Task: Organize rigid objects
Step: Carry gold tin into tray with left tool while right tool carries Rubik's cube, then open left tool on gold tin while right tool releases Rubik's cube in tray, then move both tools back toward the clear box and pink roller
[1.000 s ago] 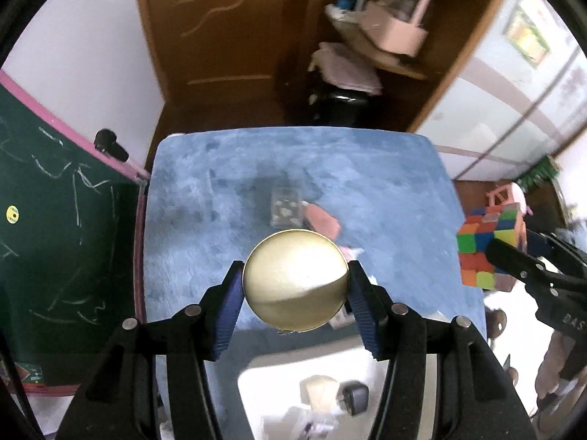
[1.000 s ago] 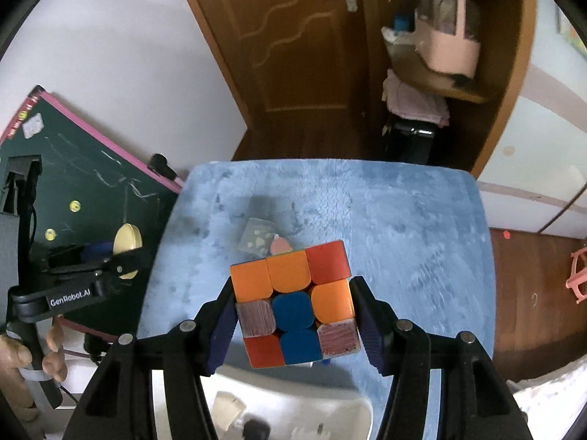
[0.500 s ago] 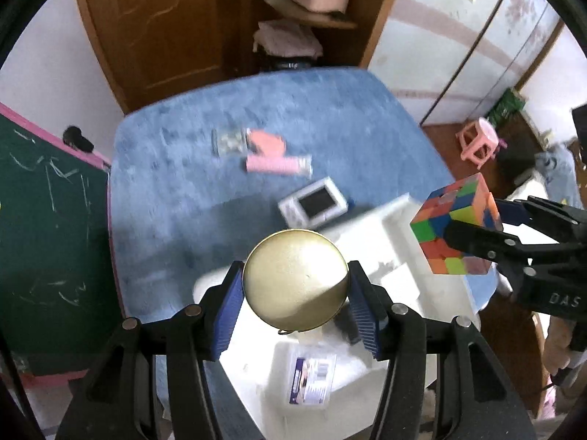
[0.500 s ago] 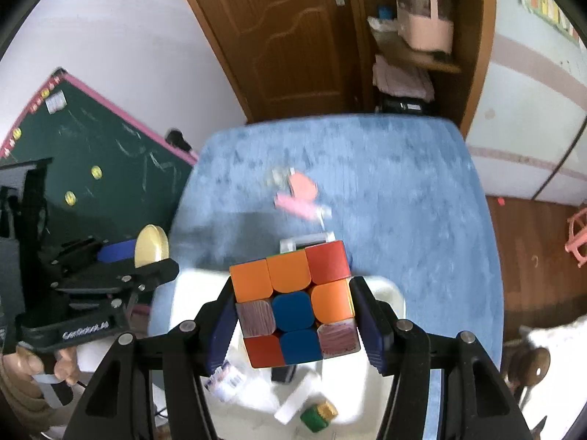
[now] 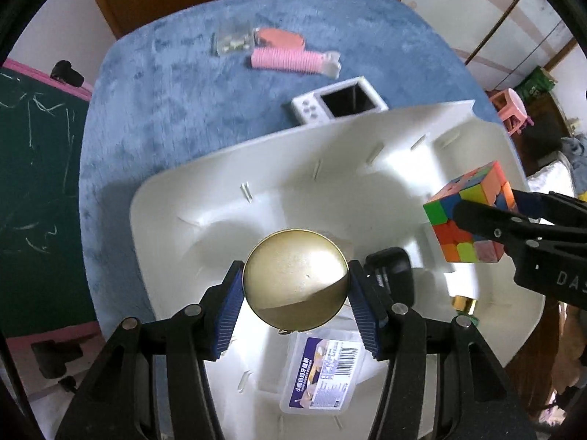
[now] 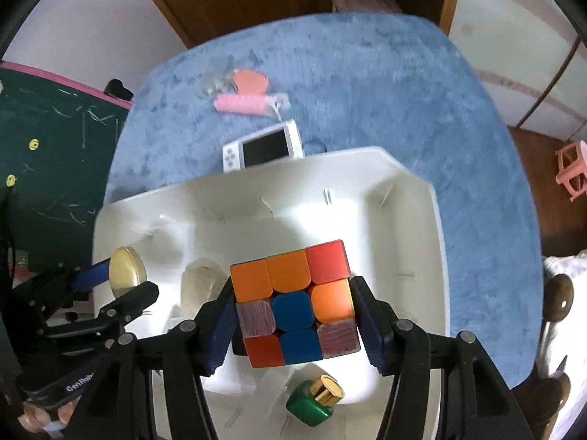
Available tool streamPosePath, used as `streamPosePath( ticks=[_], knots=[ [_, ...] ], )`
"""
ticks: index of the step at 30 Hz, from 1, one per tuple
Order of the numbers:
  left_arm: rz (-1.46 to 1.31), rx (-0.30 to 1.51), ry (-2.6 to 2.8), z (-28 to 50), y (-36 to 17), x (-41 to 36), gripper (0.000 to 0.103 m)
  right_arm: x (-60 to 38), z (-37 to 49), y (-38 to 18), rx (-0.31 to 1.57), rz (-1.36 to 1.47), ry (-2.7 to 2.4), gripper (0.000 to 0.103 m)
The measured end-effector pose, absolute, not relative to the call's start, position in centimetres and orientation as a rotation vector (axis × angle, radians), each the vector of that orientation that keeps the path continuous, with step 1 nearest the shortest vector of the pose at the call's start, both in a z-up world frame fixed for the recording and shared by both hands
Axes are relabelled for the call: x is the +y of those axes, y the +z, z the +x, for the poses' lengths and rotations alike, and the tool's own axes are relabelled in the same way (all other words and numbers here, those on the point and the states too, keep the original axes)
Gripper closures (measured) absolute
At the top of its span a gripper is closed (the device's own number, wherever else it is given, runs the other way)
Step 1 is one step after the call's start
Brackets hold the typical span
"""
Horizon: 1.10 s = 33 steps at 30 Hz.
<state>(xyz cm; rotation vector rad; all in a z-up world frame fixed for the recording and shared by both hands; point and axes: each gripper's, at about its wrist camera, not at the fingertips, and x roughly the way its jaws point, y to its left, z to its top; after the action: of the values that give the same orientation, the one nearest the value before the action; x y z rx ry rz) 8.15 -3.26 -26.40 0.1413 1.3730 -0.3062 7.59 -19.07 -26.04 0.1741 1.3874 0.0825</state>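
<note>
The left gripper (image 5: 295,289) is clamped on a round gold tin (image 5: 295,280), its blue pads pressed to the tin's two sides, and holds it above a white tray (image 5: 190,198) — the gripper points steeply down into it. The right gripper (image 6: 295,310) grips a puzzle cube (image 6: 293,302) the same way, orange and blue faces toward the camera, also over the tray. Inside the tray lie a clear box (image 5: 323,374) with a printed label, a small black item (image 5: 390,269) and a green bottle (image 6: 312,401) with a gold cap. The tray sits on a bench (image 6: 385,84) covered in blue plush. Just beyond the tray's far rim lies a white handheld game (image 6: 262,146); farther back — near one another — are a pink ribbed roll (image 5: 284,60), a coral piece (image 5: 280,36) and a small clear packet (image 5: 233,40).
</note>
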Motion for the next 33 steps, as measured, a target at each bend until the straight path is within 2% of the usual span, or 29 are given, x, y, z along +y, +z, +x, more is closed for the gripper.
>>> streamPosePath(
  ticks=[14,16,21,33],
  knots=[
    [0.16,1.388,-0.274,8.3,-28.5,-2.9,0.044,-17.5,9.1,-27.5,1.441,0.146,0.137,0.04],
    [0.165,1.395,-0.281,8.2,-28.6,-3.0,0.042,-17.5,9.2,-27.2,1.436,0.169,0.155,0.038],
    [0.161,1.386,-0.276,8.0,-28.0,-3.0,0.028,-17.2,9.1,-25.9,1.412,0.164,0.18,0.037],
    [0.159,1.316,-0.309,7.3,-23.6,-3.0,0.027,-17.5,8.4,-22.5,1.364,0.171,0.219,0.037]
  ],
)
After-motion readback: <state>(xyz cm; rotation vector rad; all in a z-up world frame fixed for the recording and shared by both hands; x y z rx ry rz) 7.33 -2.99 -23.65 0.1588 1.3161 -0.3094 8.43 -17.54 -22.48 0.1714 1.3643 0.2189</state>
